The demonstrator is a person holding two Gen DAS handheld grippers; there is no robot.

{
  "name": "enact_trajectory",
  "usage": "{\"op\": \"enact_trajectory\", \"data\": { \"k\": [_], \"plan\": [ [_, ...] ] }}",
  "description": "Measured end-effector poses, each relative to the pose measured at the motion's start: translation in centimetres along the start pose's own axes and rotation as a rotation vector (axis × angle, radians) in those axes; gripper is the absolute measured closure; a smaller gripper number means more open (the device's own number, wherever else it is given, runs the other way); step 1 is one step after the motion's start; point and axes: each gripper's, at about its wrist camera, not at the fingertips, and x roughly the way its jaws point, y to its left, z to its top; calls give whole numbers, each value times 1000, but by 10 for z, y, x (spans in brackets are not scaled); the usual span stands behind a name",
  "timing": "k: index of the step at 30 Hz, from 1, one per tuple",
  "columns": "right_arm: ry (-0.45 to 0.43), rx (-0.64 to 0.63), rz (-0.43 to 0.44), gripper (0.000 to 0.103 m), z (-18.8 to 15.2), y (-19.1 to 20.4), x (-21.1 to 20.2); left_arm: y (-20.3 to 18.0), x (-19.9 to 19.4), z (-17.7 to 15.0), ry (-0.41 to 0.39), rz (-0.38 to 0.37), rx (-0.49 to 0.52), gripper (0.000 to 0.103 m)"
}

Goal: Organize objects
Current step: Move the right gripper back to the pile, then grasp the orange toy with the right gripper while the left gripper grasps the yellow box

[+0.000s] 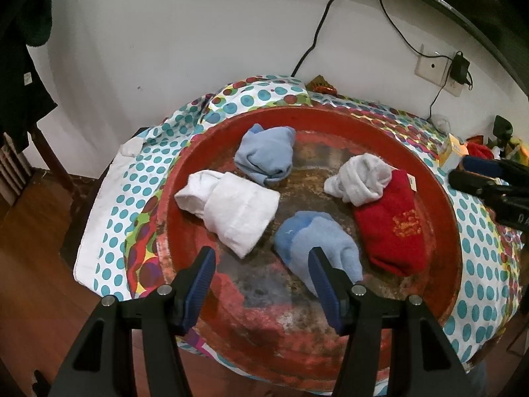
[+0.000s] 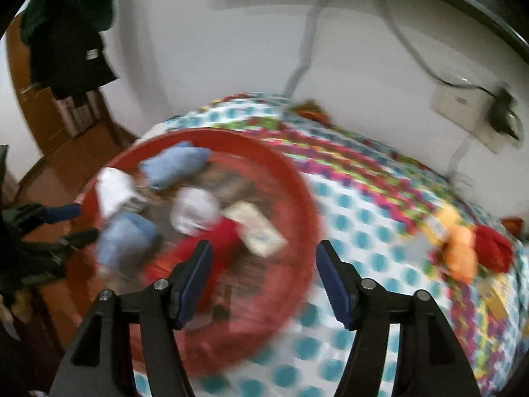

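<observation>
A round red tray (image 1: 439,195) on a dotted cloth holds several rolled sock bundles: a white one (image 1: 231,208), two light blue ones (image 1: 266,157) (image 1: 317,241), a grey-white one (image 1: 360,178) and a red one (image 1: 393,228). My left gripper (image 1: 261,273) is open and empty over the tray's near rim, its right finger in front of the near blue bundle. My right gripper (image 2: 263,269) is open and empty above the tray's right rim (image 2: 307,218); that view is blurred. A red bundle (image 2: 492,248) lies on the cloth at the right.
The dotted cloth (image 1: 476,264) covers a small table by a white wall. A small box (image 1: 454,154) and other items sit at the far right edge. Cables hang to a wall socket (image 1: 433,67). Wooden floor (image 1: 33,264) lies to the left. A card (image 2: 258,228) lies in the tray.
</observation>
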Motion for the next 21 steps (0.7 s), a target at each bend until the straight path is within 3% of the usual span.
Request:
{"op": "enact_trajectory", "data": {
  "k": [10,17,21],
  "plan": [
    [41,241,-188,39,-48,-151,-1,-38,-11,4,-59,-68,58,43],
    [52,283,-230,38,-51,-197,26,-91,-18,17,-62,-113,143,43],
    [52,305,-198,37,-45,-205,46,-133,-15,33,-62,-141,219,43]
  ]
}}
